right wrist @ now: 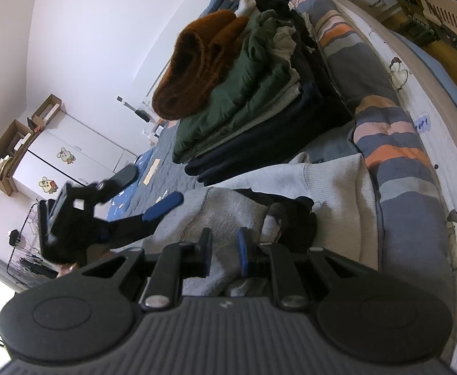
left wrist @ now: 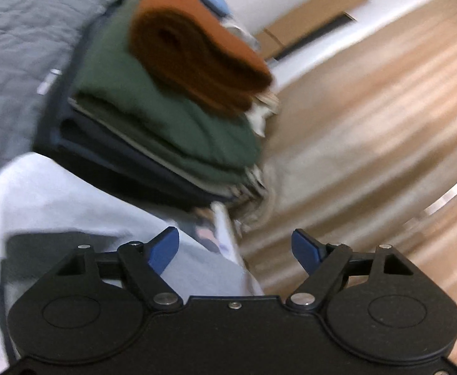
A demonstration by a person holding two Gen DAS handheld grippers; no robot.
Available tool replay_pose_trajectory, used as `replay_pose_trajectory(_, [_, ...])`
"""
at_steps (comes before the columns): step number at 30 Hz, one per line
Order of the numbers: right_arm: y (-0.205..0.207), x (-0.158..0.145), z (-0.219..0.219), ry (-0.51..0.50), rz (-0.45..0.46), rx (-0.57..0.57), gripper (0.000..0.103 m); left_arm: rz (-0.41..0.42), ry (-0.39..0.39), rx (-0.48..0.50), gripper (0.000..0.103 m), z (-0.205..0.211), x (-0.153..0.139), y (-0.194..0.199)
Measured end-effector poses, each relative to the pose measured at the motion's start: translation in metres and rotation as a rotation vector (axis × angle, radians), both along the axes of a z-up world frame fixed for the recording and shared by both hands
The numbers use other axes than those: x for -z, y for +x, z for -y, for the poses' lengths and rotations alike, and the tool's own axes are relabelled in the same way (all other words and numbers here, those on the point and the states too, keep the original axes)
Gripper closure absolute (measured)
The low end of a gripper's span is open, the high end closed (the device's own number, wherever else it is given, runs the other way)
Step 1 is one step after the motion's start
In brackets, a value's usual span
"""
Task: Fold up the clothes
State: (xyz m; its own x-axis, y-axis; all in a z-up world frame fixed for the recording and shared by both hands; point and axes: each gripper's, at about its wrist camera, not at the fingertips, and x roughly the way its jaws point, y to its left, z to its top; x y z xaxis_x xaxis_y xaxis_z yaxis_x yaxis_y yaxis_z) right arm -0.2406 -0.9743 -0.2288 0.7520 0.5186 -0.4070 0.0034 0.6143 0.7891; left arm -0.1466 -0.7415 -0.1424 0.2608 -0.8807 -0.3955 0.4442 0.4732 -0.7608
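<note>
Pale grey fleece sweatshirt (right wrist: 331,187) spread on the bed (right wrist: 428,100), near its outer edge, directly beneath and ahead of both claws. Ribbed hem band turned toward the striped grey, orange and pink quilt (right wrist: 397,143) that runs along that edge; dark inner lining or collar opening showing just ahead of the right claw (right wrist: 225,251). Long axis hard to settle from these views, but apparently running across the bed, from the quilt side toward the left claw (right wrist: 163,207).

Right claw nearly clenched, blue pads close together with a bunched fold of the grey fleece between them; gripping the cloth, by the look of it, though actual contact cannot be seen for certain. Left claw (left wrist: 234,247) released, fingers wide apart, hovering over the sweatshirt's far side with nothing between them; left view blurred.

Just beyond the sweatshirt, further along the bed, a stack of folded clothes: rust-brown fuzzy knit (right wrist: 197,65) on top, dark green garment (right wrist: 244,93) under it, navy pieces (right wrist: 259,153) at the bottom.

Judged from this: right claw the nearer and already on the cloth, left claw free for the opposite edge. Coming move turns on the fold line lying between the two claws.
</note>
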Motion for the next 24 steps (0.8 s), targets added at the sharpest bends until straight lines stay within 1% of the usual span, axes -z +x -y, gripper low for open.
replay_pose_trajectory(5, [-0.003, -0.002, 0.0, 0.005, -0.003, 0.011, 0.087, -0.005, 0.015, -0.069, 0.023, -0.011, -0.011, 0.004])
replay_pose_trajectory(7, [-0.005, -0.007, -0.001, -0.003, -0.006, 0.025, 0.087, 0.016, 0.01, -0.072, 0.019, -0.016, -0.021, -0.003])
replay_pose_trajectory(9, [-0.009, -0.014, -0.003, -0.025, -0.008, 0.037, 0.086, 0.042, 0.013, -0.064, 0.019, -0.02, -0.031, -0.013])
replay_pose_trajectory(12, [-0.017, -0.028, -0.008, -0.07, -0.014, 0.059, 0.086, 0.084, 0.032, -0.046, 0.019, -0.024, -0.041, -0.034])
replay_pose_trajectory(14, [-0.025, -0.039, -0.01, -0.094, -0.019, 0.08, 0.085, 0.103, 0.054, -0.029, 0.017, -0.026, -0.047, -0.05])
replay_pose_trajectory(18, [-0.045, -0.061, -0.019, -0.155, -0.026, 0.099, 0.084, 0.175, 0.138, -0.019, 0.006, -0.03, -0.055, -0.089])
replay_pose_trajectory(19, [-0.052, -0.066, -0.023, -0.171, -0.024, 0.102, 0.079, 0.194, 0.165, -0.02, 0.005, -0.031, -0.057, -0.098])
replay_pose_trajectory(20, [-0.058, -0.07, -0.027, -0.186, -0.022, 0.105, 0.071, 0.211, 0.189, -0.021, 0.005, -0.032, -0.058, -0.107])
replay_pose_trajectory(21, [-0.065, -0.074, -0.031, -0.202, -0.02, 0.109, 0.068, 0.229, 0.214, -0.022, 0.004, -0.034, -0.058, -0.115])
replay_pose_trajectory(23, [-0.078, -0.082, -0.041, -0.241, -0.023, 0.11, 0.055, 0.265, 0.258, -0.023, 0.003, -0.037, -0.06, -0.132])
replay_pose_trajectory(24, [-0.085, -0.086, -0.047, -0.263, -0.025, 0.109, 0.053, 0.281, 0.278, -0.022, 0.002, -0.039, -0.061, -0.14])
